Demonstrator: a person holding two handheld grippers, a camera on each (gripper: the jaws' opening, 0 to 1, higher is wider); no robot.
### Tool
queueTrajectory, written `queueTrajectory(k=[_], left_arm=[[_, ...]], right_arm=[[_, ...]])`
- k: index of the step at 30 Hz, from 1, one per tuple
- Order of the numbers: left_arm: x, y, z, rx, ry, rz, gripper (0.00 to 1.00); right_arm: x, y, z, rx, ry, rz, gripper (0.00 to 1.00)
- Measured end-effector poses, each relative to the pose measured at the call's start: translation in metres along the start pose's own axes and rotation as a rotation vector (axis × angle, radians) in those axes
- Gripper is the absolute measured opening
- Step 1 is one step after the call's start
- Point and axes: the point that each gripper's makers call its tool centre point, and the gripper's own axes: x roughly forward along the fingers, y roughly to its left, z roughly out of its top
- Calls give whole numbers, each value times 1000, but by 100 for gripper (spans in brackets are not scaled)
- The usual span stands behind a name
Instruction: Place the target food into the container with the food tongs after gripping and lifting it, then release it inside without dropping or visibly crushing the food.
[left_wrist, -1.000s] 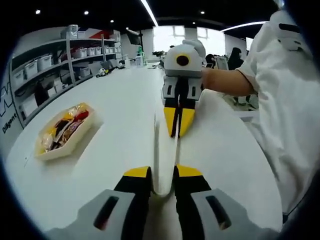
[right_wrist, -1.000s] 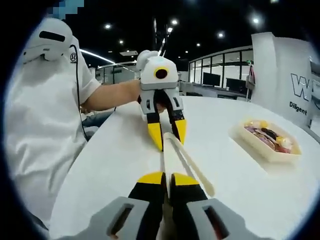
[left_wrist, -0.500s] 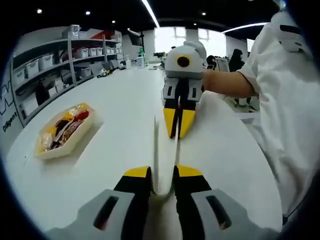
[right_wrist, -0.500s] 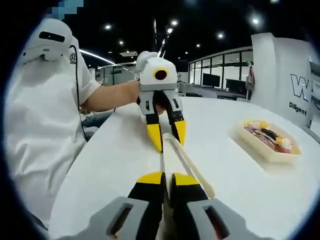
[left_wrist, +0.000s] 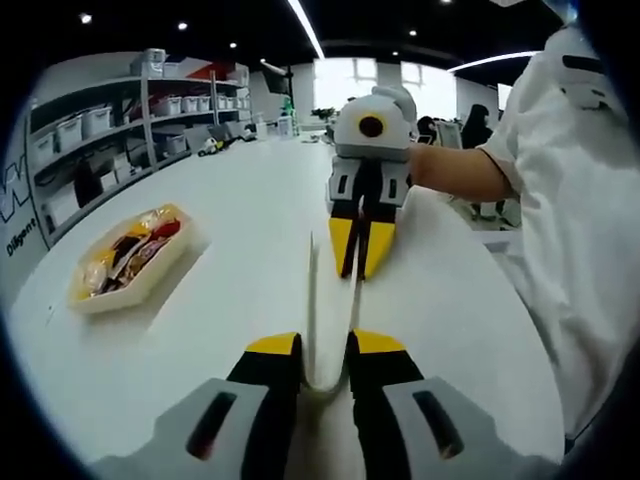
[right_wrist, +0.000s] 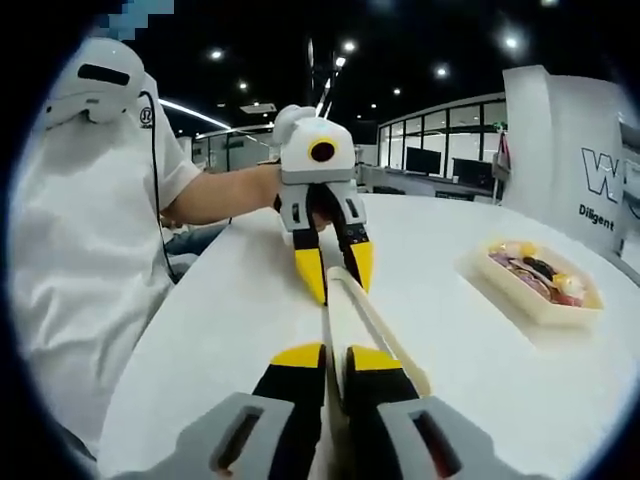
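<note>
White tabletop (left_wrist: 230, 250) under ceiling lights: a tray of wrapped snacks (left_wrist: 125, 262) sits near its left edge, well apart from the white food tongs (left_wrist: 318, 320). The left gripper (left_wrist: 323, 352) clamps the tongs' hinged end, the right gripper (right_wrist: 333, 355) one arm, a handover apparently under way. Next, the tongs must travel to the tray to pinch a snack gently.

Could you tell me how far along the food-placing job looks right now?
Early stage. Done: the cream plastic food tongs are picked up above the white table. In hand: the left gripper clamps their looped end while the right gripper clamps their tips. Left: the wrapped foods lie untouched in the shallow cream tray, so gripping, lifting and releasing one into a container all remain.
</note>
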Motion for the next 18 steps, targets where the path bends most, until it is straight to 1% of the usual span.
queueTrajectory(k=[4,8,18], left_arm=[[0,1,0,-5,-7,5,19],[-1,0,0,-11,-15,7,23],[-4,1,-3,-23,-23,28,26]], right_arm=[[0,0,0,2,-1,1,3],[-1,0,1,5,-8,1,3],[-1,1,2,14,-17,0,6]])
